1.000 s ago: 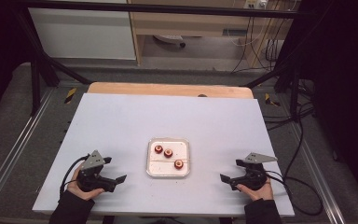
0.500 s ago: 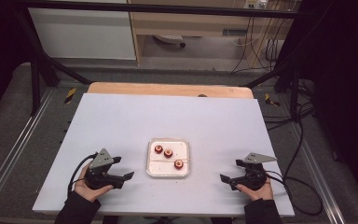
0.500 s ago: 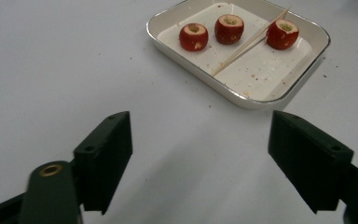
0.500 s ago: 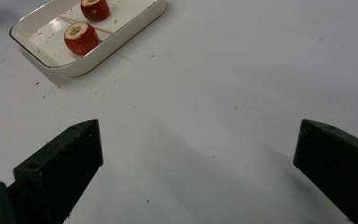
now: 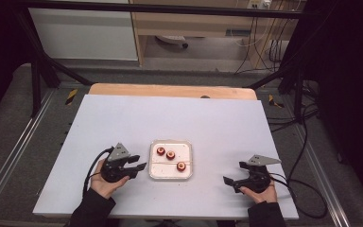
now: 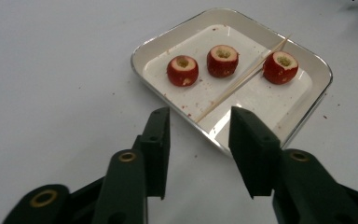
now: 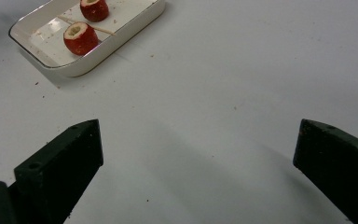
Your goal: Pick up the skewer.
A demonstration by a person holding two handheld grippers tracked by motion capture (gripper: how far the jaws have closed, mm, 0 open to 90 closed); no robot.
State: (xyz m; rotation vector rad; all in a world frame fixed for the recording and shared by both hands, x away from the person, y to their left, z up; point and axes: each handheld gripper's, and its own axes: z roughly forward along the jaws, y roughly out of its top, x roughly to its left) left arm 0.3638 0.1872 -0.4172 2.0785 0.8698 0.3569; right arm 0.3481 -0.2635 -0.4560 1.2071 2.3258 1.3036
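Left gripper view: a thin wooden skewer (image 6: 240,81) lies slantwise in the white tray (image 6: 165,39), its near end at the tray's near rim, just ahead of the left gripper (image 6: 199,135) at twelve o'clock. The jaws have just been closing; they stand part-open with nothing between them. Risk (a judgement): the flat skewer may slip from the pads or roll against the three cored red fruits (image 6: 223,59). The right gripper (image 7: 198,149) rests wide open, empty, with the tray at its ten o'clock.
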